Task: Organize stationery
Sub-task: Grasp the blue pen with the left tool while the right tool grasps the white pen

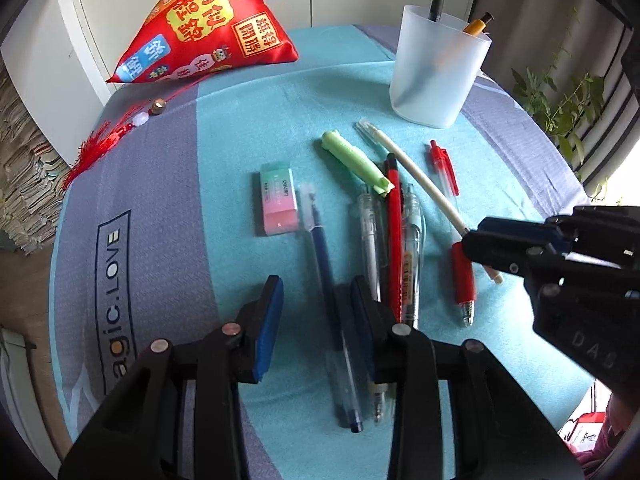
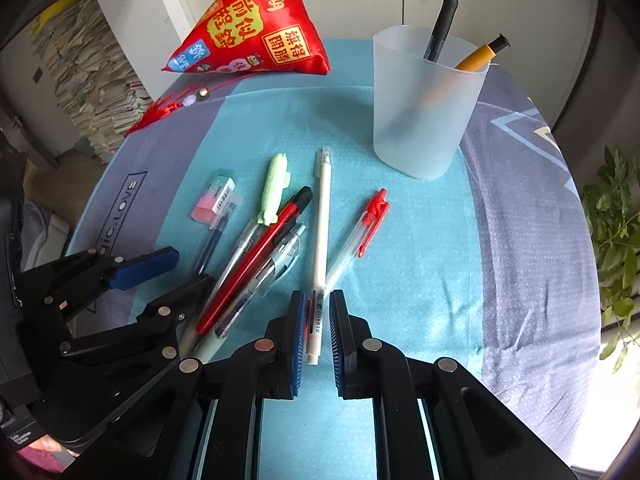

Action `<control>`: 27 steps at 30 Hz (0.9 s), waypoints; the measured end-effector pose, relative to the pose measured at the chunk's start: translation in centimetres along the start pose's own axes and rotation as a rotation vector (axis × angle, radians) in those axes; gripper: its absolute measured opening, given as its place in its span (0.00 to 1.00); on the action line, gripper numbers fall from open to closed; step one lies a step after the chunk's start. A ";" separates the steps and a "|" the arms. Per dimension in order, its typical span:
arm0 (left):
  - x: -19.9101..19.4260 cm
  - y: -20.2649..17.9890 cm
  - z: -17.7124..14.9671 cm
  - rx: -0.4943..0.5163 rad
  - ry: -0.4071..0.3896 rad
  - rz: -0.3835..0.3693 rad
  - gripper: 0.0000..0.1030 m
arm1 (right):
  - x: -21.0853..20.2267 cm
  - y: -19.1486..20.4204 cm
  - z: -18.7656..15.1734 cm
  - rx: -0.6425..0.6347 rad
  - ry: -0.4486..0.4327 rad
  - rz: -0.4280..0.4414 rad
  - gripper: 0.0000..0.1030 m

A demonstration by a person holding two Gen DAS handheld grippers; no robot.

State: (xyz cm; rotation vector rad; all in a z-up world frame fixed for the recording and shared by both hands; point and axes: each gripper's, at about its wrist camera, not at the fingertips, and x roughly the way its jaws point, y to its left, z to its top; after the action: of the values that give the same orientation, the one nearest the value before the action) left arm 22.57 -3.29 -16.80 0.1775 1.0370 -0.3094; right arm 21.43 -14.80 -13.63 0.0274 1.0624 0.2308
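Observation:
A frosted pen cup (image 1: 436, 68) (image 2: 424, 108) stands at the back with a black pen (image 2: 442, 20) and a yellow pen (image 2: 482, 54) in it. Several pens lie on the teal cloth. My right gripper (image 2: 318, 312) is open, its jaws on either side of the lower end of a white pen (image 2: 323, 232) that lies on the cloth; it also shows in the left wrist view (image 1: 476, 240). My left gripper (image 1: 316, 308) is open above a dark blue pen (image 1: 324, 264). A green pen cap (image 1: 356, 162), a red pencil (image 1: 394, 232) and an eraser (image 1: 279, 204) lie nearby.
A red-clipped clear pen (image 2: 360, 228) lies right of the white pen. A red triangular pouch (image 1: 208, 24) with a tassel (image 1: 104, 140) sits at the back left. A plant (image 2: 616, 240) stands off the table's right edge. Stacked papers (image 2: 92, 80) are at the left.

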 end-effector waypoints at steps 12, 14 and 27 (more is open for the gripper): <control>-0.8 1.6 -0.8 -0.037 0.018 -0.029 0.06 | -1.7 -2.6 -1.8 0.014 0.010 0.029 0.08; -1.4 2.4 -1.3 -0.054 0.017 -0.021 0.06 | -2.1 -3.3 -2.8 0.007 0.030 0.023 0.08; -2.5 1.7 -2.4 -0.025 0.014 -0.035 0.08 | -3.6 -5.7 -6.9 -0.039 0.079 -0.007 0.22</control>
State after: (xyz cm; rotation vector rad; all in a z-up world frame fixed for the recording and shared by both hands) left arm 20.00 -0.60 -15.78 0.1390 1.0585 -0.3268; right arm 14.76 -21.73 -14.68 -0.0207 1.1359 0.2474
